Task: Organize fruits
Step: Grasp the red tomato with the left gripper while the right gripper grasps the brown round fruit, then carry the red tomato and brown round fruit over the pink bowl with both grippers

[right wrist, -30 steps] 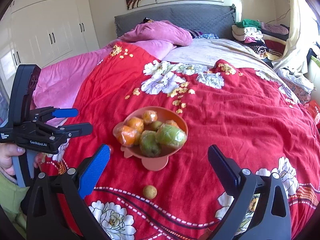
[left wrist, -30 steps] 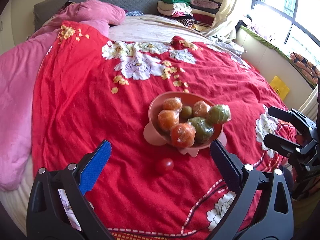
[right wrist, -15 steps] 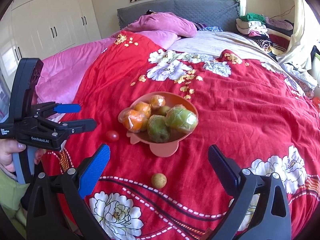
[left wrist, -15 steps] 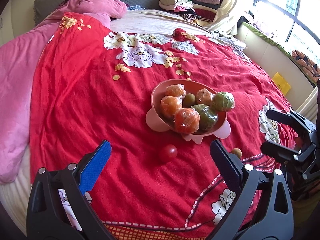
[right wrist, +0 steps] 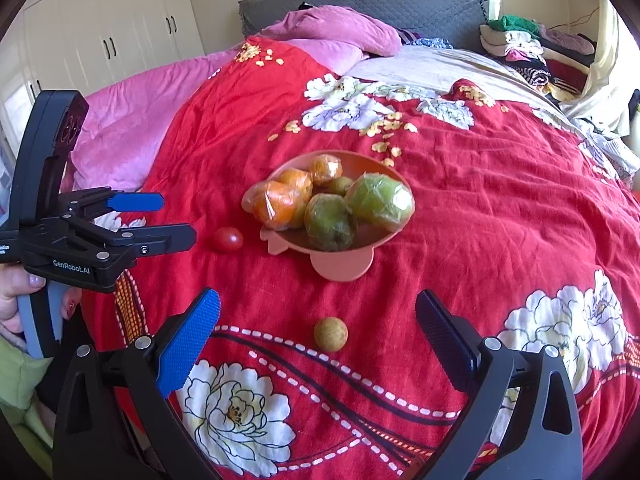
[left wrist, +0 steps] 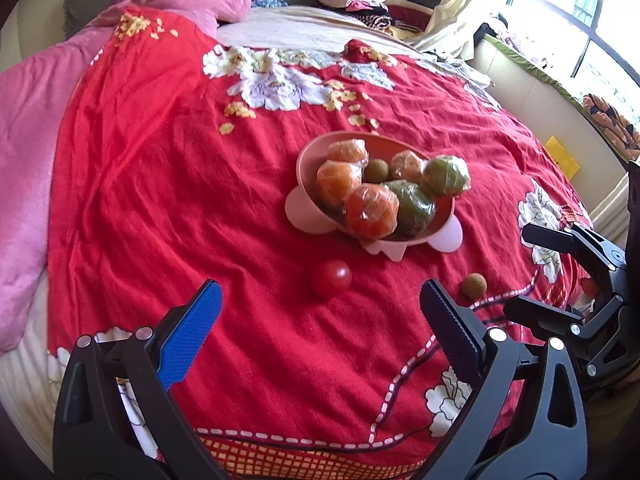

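A pink footed bowl (left wrist: 308,160) (right wrist: 360,160) on the red bedspread holds several wrapped oranges and green fruits. A small red tomato (left wrist: 332,275) (right wrist: 228,239) lies on the bedspread just in front of the bowl. A small tan round fruit (left wrist: 473,286) (right wrist: 330,333) lies nearby. My left gripper (left wrist: 320,320) is open and empty, a short way back from the tomato; it also shows in the right wrist view (right wrist: 172,220). My right gripper (right wrist: 318,328) is open and empty, with the tan fruit between its fingertips' line; it shows at the right edge of the left wrist view (left wrist: 520,276).
The red floral bedspread (left wrist: 160,160) covers the bed. A pink quilt (left wrist: 24,120) lies on the left side. Pink pillows (right wrist: 332,32) and a grey headboard (right wrist: 400,4) stand at the back. Folded clothes (right wrist: 528,44) are piled at the back right. White wardrobes (right wrist: 100,28) stand on the left.
Both grippers have pulled back and tilted so the bowl sits farther away. The tomato and the tan fruit have come fully into view. Both stay open.
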The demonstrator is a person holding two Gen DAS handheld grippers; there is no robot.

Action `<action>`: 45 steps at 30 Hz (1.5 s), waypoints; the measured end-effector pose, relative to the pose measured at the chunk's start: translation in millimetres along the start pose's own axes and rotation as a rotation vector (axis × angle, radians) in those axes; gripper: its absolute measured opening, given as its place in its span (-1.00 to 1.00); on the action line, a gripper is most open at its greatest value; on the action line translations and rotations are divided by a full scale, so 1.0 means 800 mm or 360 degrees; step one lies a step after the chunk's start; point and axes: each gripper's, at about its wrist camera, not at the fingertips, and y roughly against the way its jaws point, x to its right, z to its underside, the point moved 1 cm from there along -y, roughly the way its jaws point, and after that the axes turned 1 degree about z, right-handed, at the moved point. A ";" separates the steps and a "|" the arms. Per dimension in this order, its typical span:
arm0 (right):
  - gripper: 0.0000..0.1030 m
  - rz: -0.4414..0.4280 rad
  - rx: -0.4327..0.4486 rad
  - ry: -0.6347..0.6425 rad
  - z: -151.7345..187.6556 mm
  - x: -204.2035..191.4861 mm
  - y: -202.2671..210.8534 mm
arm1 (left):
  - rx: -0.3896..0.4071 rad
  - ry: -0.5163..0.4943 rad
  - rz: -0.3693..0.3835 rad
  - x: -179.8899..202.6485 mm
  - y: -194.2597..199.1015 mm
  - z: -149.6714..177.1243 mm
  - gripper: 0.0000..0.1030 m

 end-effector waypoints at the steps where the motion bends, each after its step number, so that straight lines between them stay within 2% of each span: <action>1: 0.90 -0.0001 -0.0005 -0.0002 0.002 0.000 -0.001 | -0.0005 -0.0001 -0.0003 0.000 -0.001 0.001 0.81; 9: 0.85 -0.0028 -0.0080 -0.0032 0.014 0.003 -0.021 | -0.0030 -0.0003 0.0017 0.001 -0.010 0.008 0.81; 11: 0.32 -0.0050 -0.0121 -0.0047 0.018 0.004 -0.030 | -0.0033 -0.0005 0.0025 0.002 -0.013 0.009 0.79; 13: 0.25 -0.0063 -0.0145 -0.0058 0.021 0.006 -0.036 | -0.0040 -0.0006 0.0035 0.002 -0.015 0.010 0.78; 15: 0.09 -0.0075 -0.0165 -0.0066 0.024 0.006 -0.043 | -0.0045 -0.0008 0.0038 0.003 -0.018 0.011 0.76; 17: -0.13 -0.0071 -0.0187 -0.0068 0.027 0.007 -0.048 | -0.0051 -0.0009 0.0045 0.003 -0.021 0.011 0.65; 18: -0.18 -0.0069 -0.0184 -0.0067 0.027 0.008 -0.050 | -0.0057 -0.0008 0.0048 0.003 -0.023 0.012 0.64; 20: -0.47 -0.0059 -0.0176 -0.0073 0.026 0.012 -0.052 | -0.0066 -0.0010 0.0060 0.003 -0.028 0.012 0.52; 22: -0.58 -0.0067 -0.0180 -0.0078 0.026 0.016 -0.053 | -0.0072 -0.0002 0.0072 0.002 -0.032 0.011 0.40; 23: -0.58 -0.0072 -0.0180 -0.0082 0.026 0.017 -0.052 | -0.0063 0.0002 0.0080 0.000 -0.033 0.010 0.24; 26: -0.58 -0.0078 -0.0172 -0.0088 0.025 0.017 -0.051 | -0.0083 0.0007 0.0084 -0.003 -0.045 0.008 0.02; 31: -0.58 -0.0118 -0.0155 -0.0102 0.022 0.015 -0.046 | -0.0099 -0.0013 0.0109 -0.001 -0.056 0.004 -0.26; 36: -0.58 -0.0136 -0.0130 -0.0105 0.014 0.014 -0.040 | -0.0123 -0.0041 0.0104 0.003 -0.068 0.001 -0.41; 38: -0.58 -0.0141 -0.0117 -0.0106 0.011 0.014 -0.038 | -0.0120 -0.0062 0.0091 0.005 -0.071 0.000 -0.57; 45: -0.58 -0.0148 -0.0067 -0.0100 -0.003 0.015 -0.030 | -0.0112 -0.0063 0.0109 0.004 -0.068 -0.004 -0.60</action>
